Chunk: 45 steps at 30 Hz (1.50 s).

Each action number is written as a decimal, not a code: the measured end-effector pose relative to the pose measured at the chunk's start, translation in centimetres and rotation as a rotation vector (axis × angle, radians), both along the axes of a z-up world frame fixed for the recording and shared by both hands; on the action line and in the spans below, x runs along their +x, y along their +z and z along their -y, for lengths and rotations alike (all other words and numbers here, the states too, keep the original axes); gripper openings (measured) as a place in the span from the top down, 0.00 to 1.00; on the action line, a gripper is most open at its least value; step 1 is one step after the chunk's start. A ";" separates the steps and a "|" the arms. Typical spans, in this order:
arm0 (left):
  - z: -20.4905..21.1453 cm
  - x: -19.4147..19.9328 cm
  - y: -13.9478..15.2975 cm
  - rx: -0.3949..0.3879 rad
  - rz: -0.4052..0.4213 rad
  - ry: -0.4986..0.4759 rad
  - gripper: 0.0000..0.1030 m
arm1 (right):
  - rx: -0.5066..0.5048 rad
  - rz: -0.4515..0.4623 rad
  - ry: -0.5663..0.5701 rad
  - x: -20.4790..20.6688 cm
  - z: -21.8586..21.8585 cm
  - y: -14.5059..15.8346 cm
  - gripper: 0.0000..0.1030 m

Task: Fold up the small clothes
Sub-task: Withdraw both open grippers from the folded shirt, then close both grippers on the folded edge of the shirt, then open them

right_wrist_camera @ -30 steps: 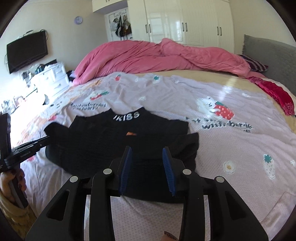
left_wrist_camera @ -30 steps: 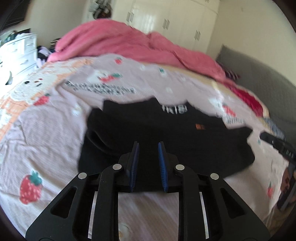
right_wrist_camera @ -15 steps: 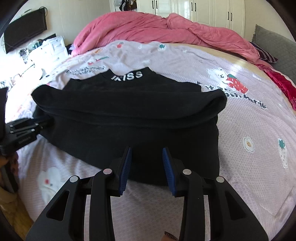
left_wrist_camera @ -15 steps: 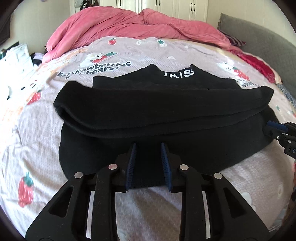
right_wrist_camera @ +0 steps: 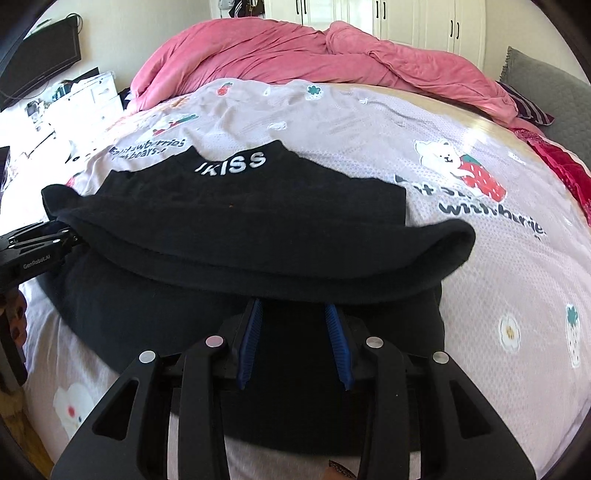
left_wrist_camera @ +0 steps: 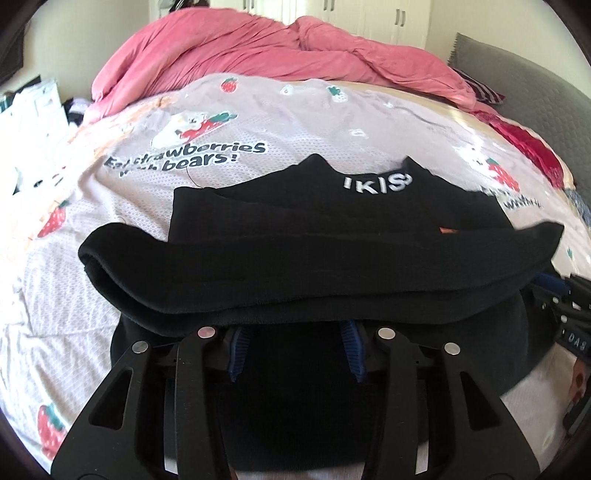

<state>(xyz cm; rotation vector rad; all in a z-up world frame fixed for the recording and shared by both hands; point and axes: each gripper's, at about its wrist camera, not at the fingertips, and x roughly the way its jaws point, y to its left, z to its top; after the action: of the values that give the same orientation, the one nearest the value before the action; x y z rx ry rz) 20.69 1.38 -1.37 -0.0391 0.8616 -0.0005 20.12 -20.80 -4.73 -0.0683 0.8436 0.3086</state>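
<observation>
Reaching low over the near hem of a black sweater (left_wrist_camera: 332,236), both tools sit with their jaws apart, holding nothing. Left gripper (left_wrist_camera: 295,332) has its blue pads just under the overhanging sleeve roll; right gripper (right_wrist_camera: 293,317) sits likewise at the roll's near edge. Sweater lies flat, collar lettering on the far side, sleeves laid across the body as one thick band from left to right. Judgement: the sleeves are crossed to narrow the piece, and both tools sit under the band at the lower body, probably to lift it towards the collar.

Surface: bed sheet (right_wrist_camera: 480,258) printed with strawberries and bears, soft and likely to drag under cloth. Pink duvet (right_wrist_camera: 314,51) heaped at the far end; white wardrobe (right_wrist_camera: 406,18) behind; grey headboard (left_wrist_camera: 517,74) far right.
</observation>
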 end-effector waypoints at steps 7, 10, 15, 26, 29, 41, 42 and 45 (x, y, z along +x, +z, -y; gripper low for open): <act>-2.0 2.7 1.0 -0.092 0.020 0.084 0.61 | 0.042 -0.014 -0.050 3.5 0.1 0.7 0.67; -2.4 2.8 1.3 -0.083 0.073 0.093 0.55 | 0.026 -0.009 -0.080 4.7 0.1 0.8 0.67; -4.5 2.2 1.9 -0.126 0.138 0.125 0.55 | 0.012 0.003 -0.119 6.0 0.8 0.8 0.65; -10.1 2.3 1.1 -0.147 0.087 0.214 0.50 | 0.018 0.028 -0.240 6.2 5.0 1.8 0.54; -10.6 2.7 0.3 -0.140 0.054 0.219 0.48 | 0.052 -0.002 -0.250 6.8 6.2 1.3 0.54; -9.4 2.8 -0.3 -0.130 0.053 0.148 0.94 | 0.217 -0.022 -0.253 7.5 7.3 0.0 0.93; -9.5 2.7 -0.1 -0.137 0.060 0.147 0.95 | 0.222 -0.008 -0.258 7.2 7.4 0.3 0.93; -9.9 2.2 0.8 -0.161 0.085 0.154 0.96 | 0.226 0.044 -0.255 6.5 7.6 1.8 0.93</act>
<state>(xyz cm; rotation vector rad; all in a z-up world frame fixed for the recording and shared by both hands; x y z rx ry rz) 22.88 11.27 -0.56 -0.2549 0.7701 0.0724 26.60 -28.42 -2.96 0.2413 0.7593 0.1599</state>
